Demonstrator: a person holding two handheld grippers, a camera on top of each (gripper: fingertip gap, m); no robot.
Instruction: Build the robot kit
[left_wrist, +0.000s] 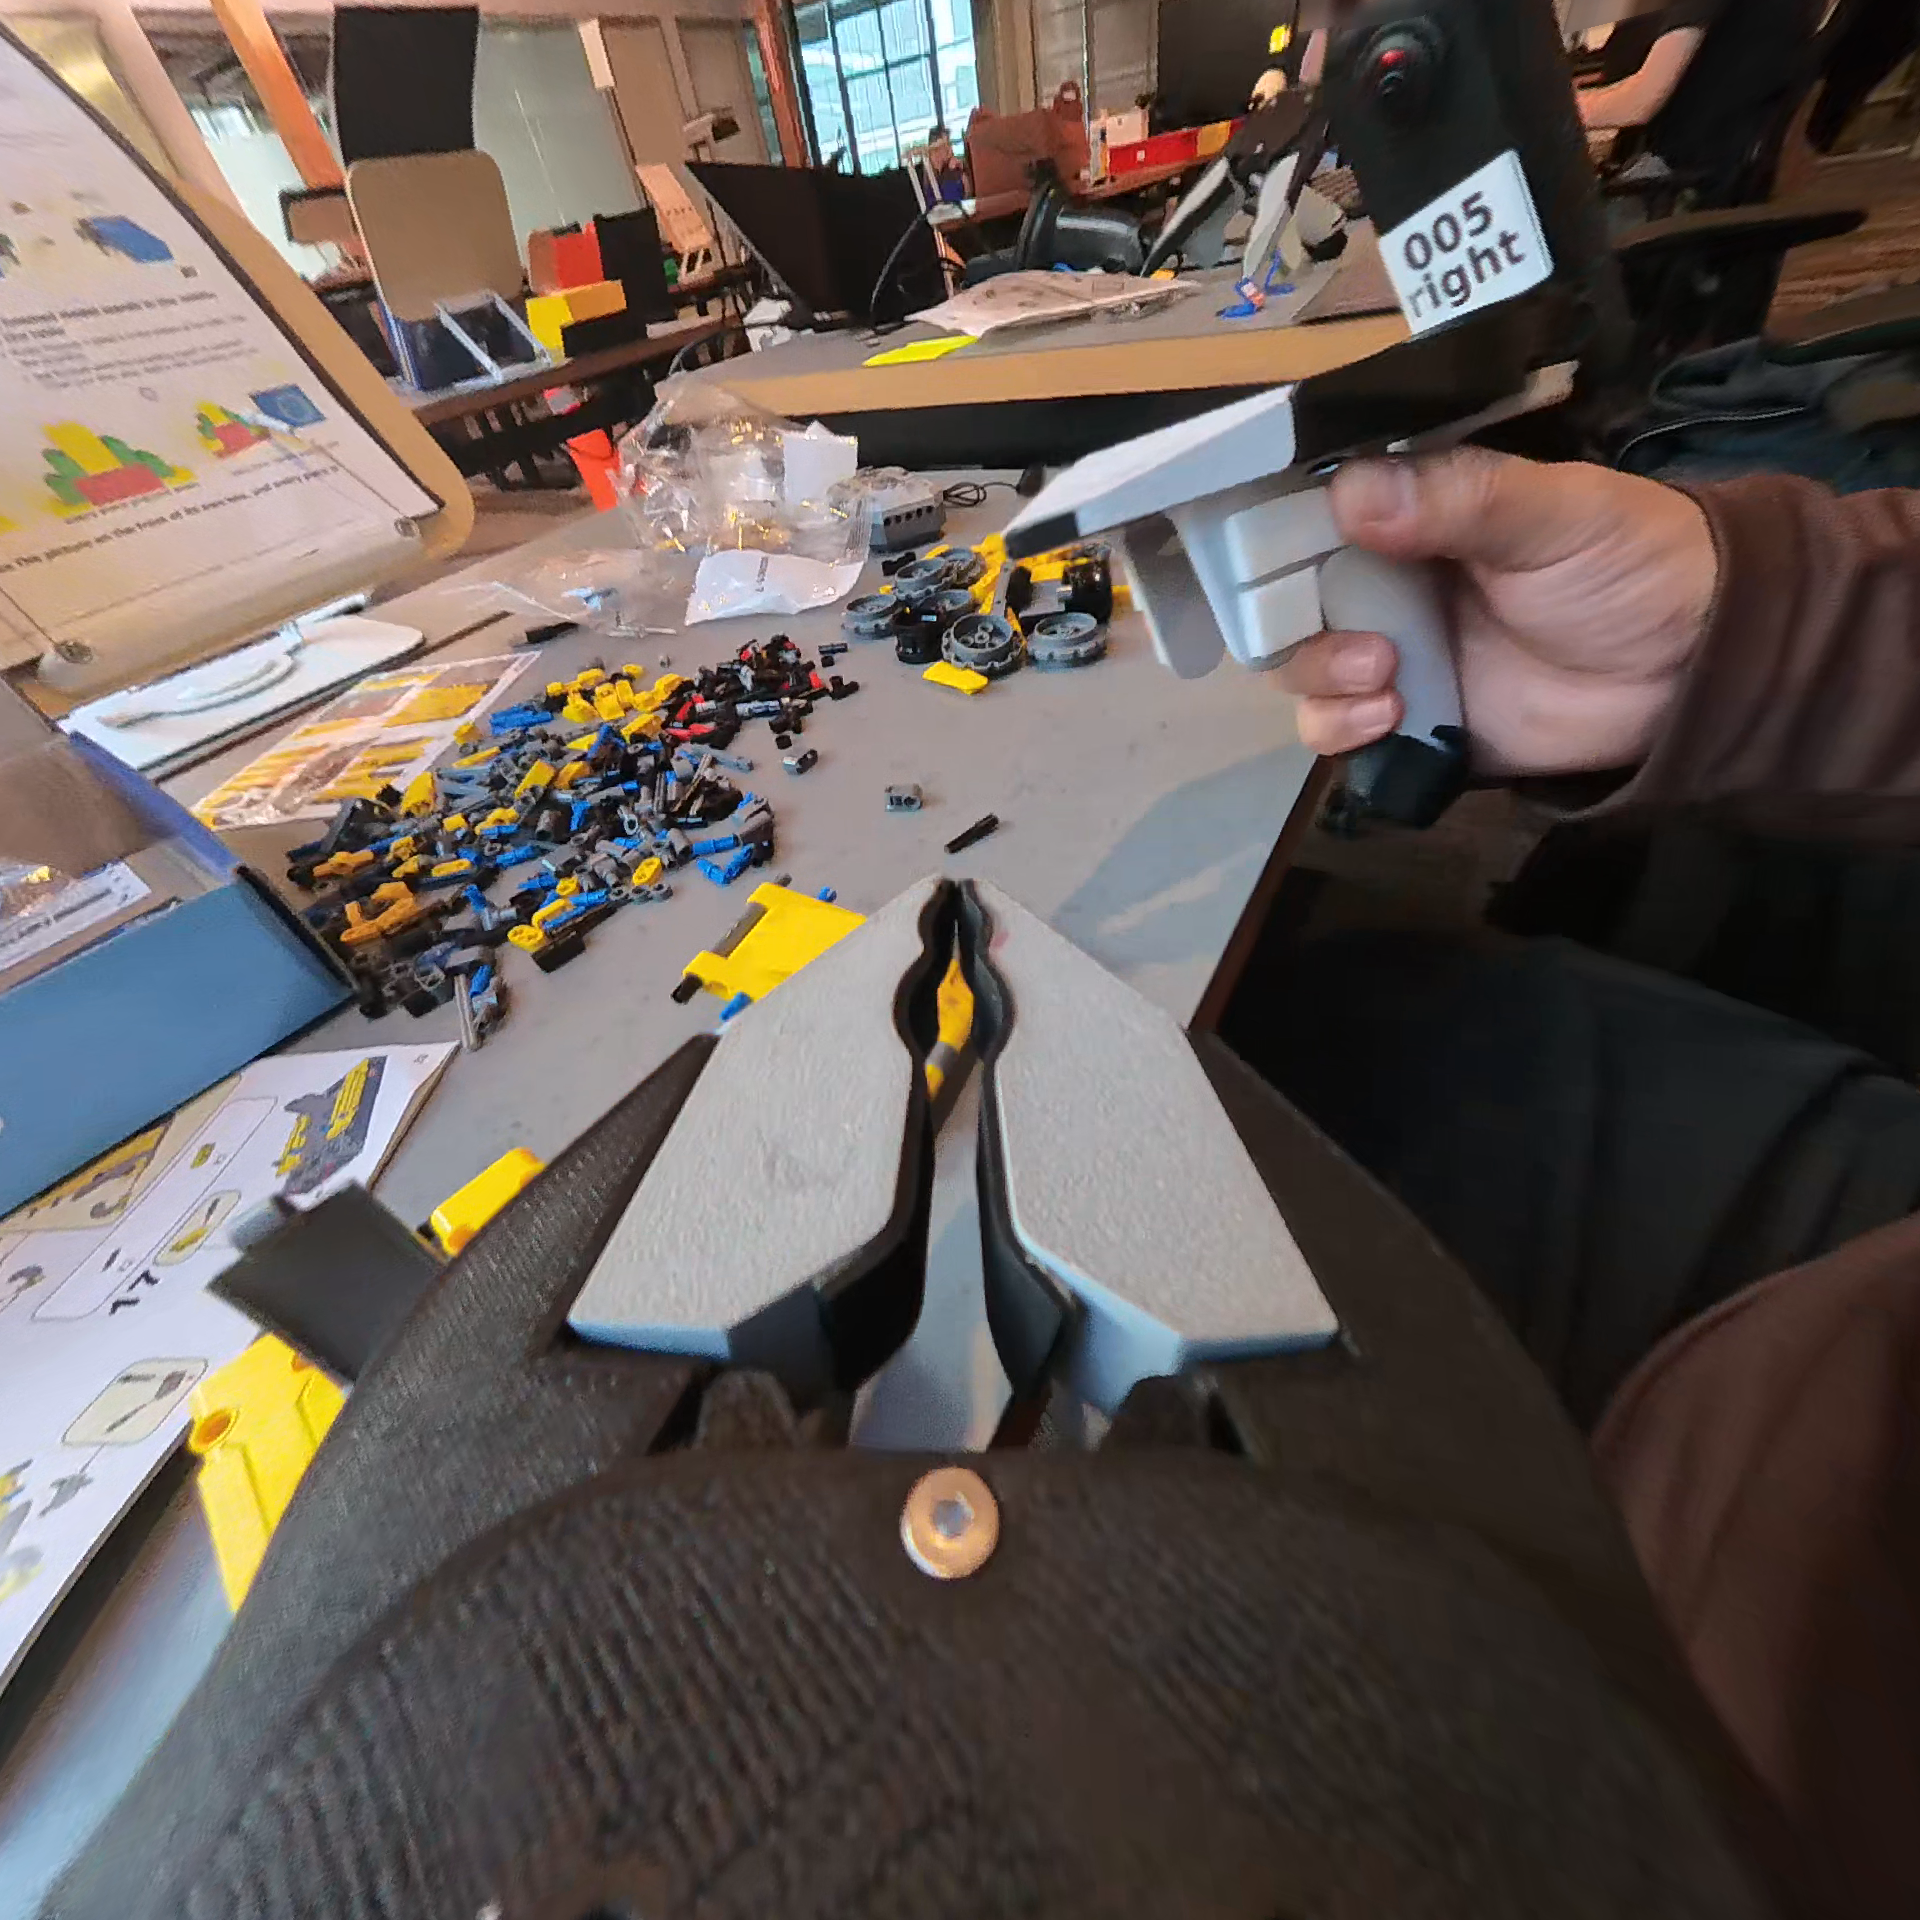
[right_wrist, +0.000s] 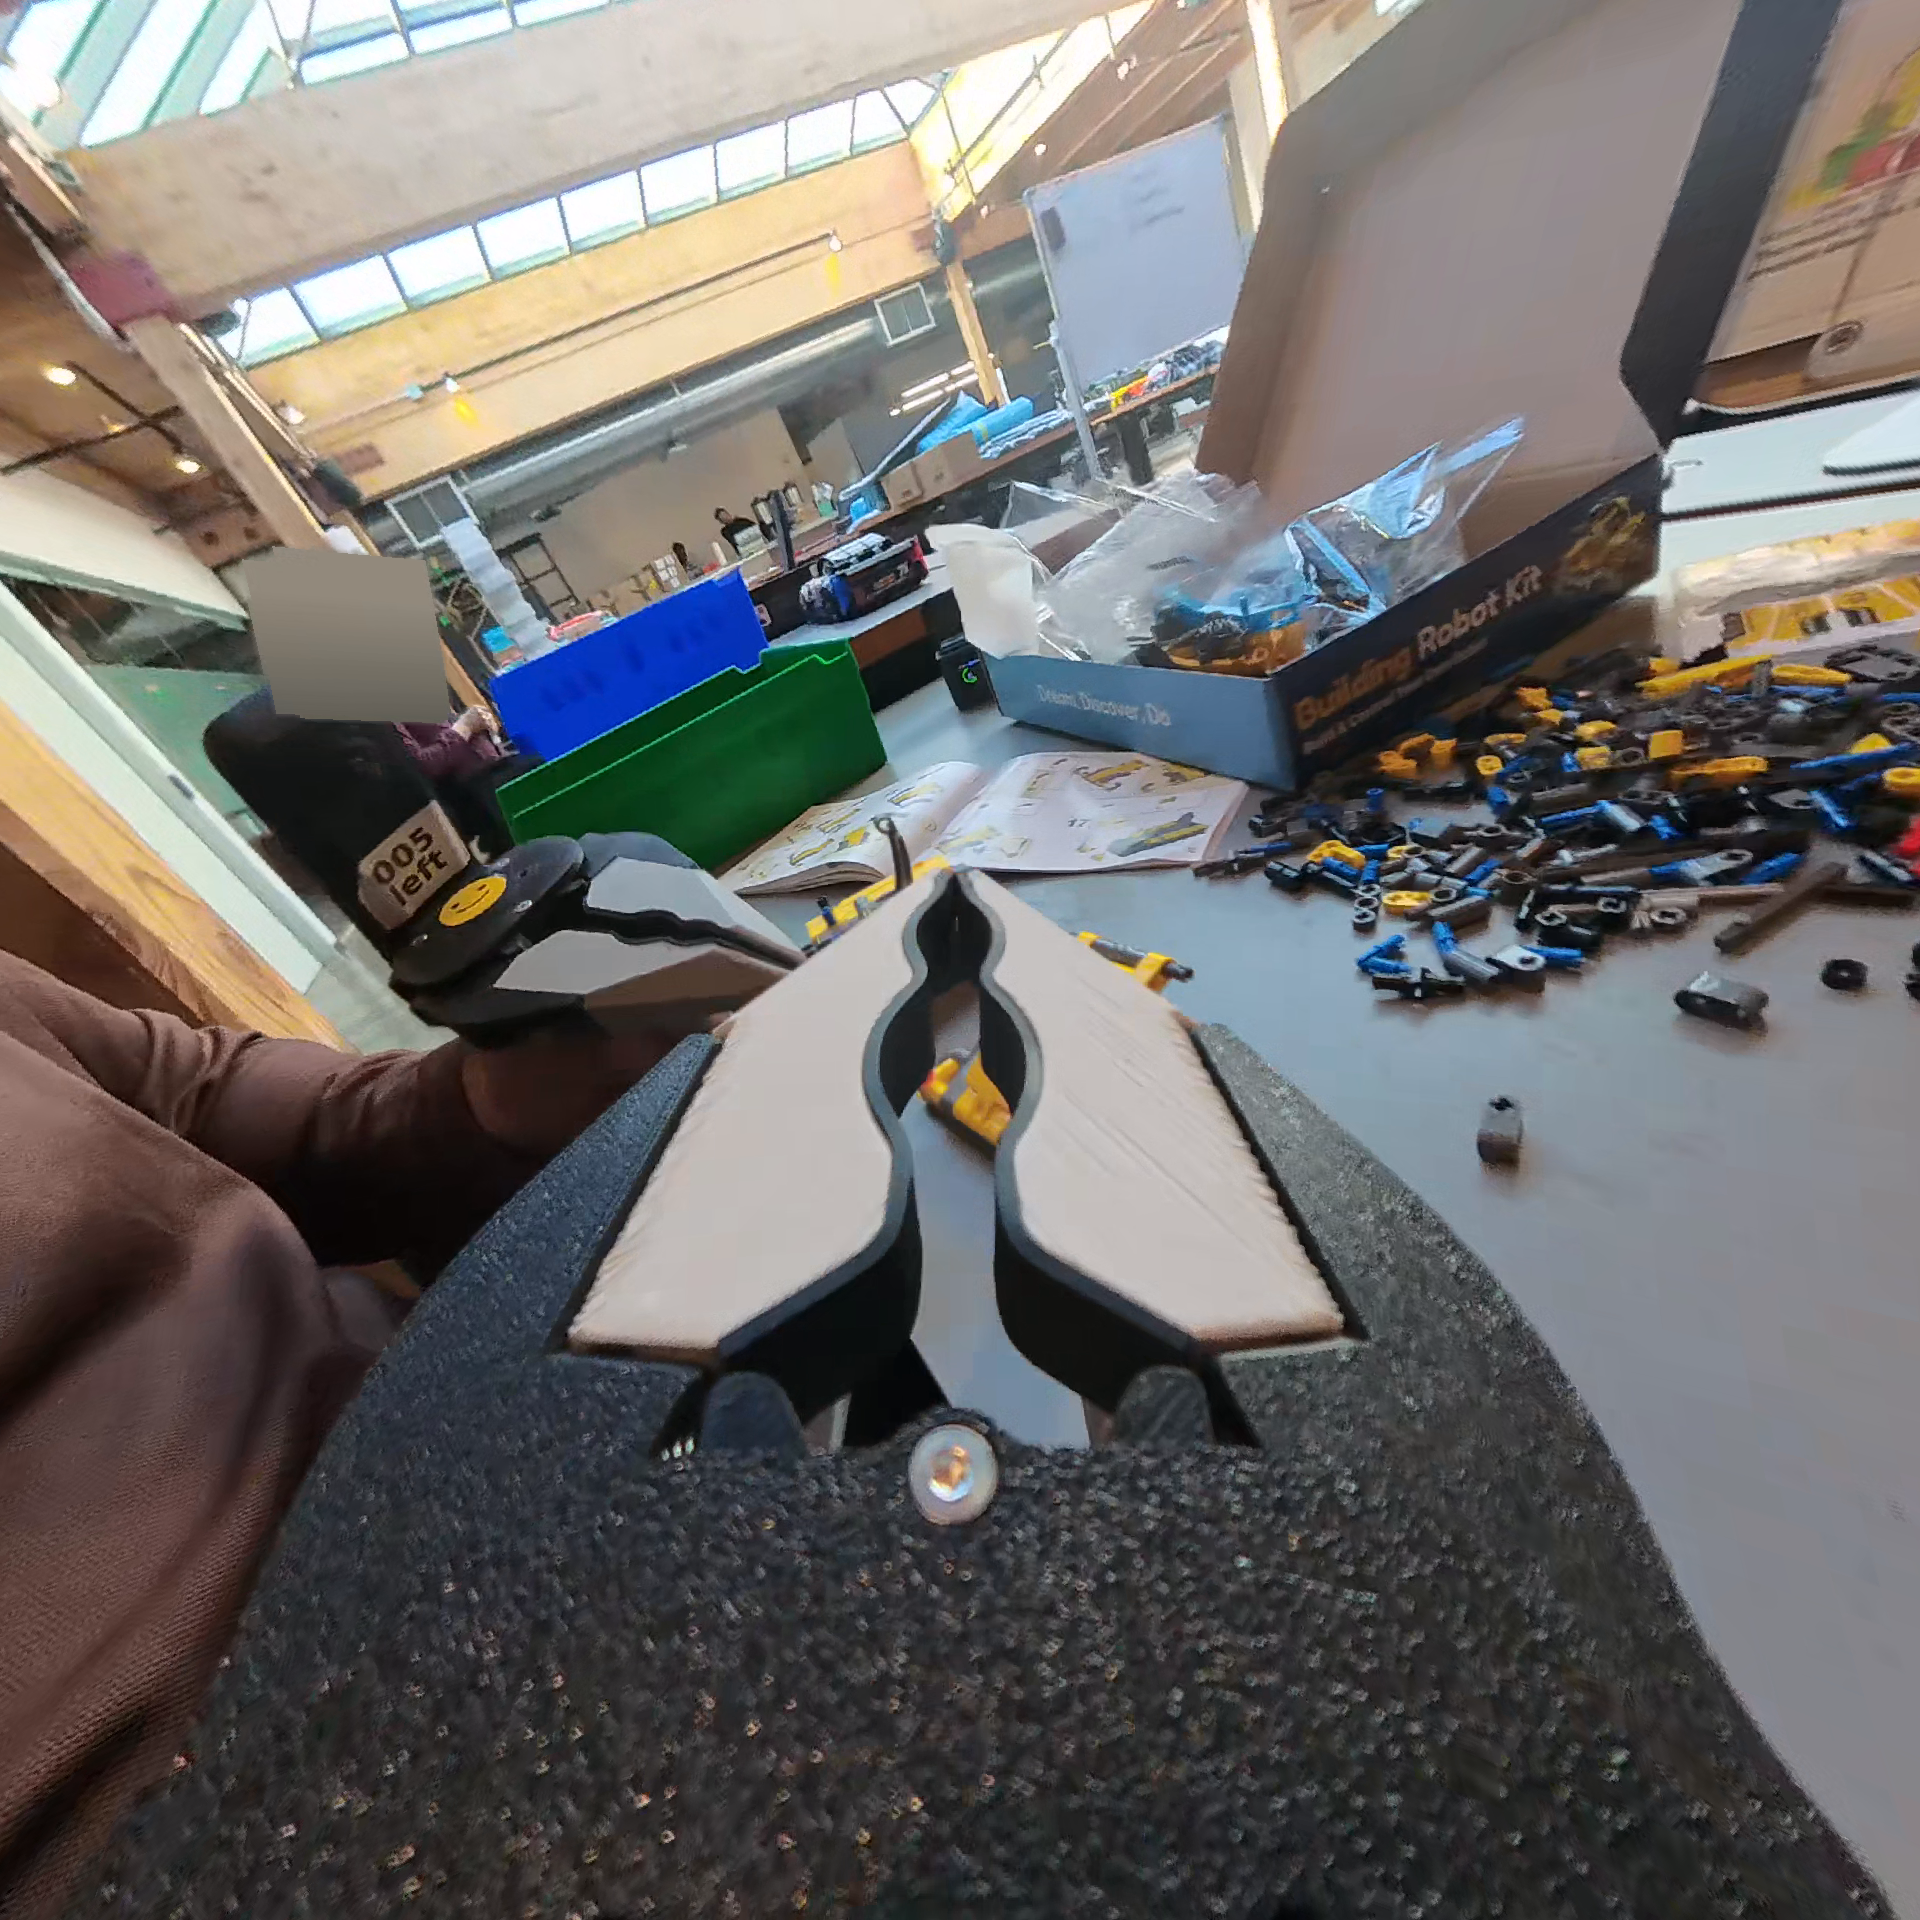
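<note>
My left gripper (left_wrist: 956, 896) is shut, its tips meeting just above a yellow brick assembly (left_wrist: 774, 935) that lies on the grey table (left_wrist: 1091, 790). Part of the yellow assembly shows through the gap lower between the fingers. I see nothing between the tips. My right gripper (right_wrist: 956, 883) is also shut and empty, hovering over the same yellow assembly (right_wrist: 1127, 954). In the left wrist view a hand (left_wrist: 1538, 613) holds the right gripper (left_wrist: 1023, 535) higher, at the upper right. In the right wrist view the left gripper (right_wrist: 790, 954) sits close on the left.
A heap of small blue, yellow and black parts (left_wrist: 582, 800) covers the table's middle, with grey wheels (left_wrist: 977, 623) and plastic bags (left_wrist: 727, 488) behind. An open kit box (right_wrist: 1455, 665), instruction booklets (right_wrist: 1039, 821) and green and blue bins (right_wrist: 707, 758) stand around. The table edge (left_wrist: 1257, 883) runs on the right. About 9 centimeters separates my left fingertips from my right.
</note>
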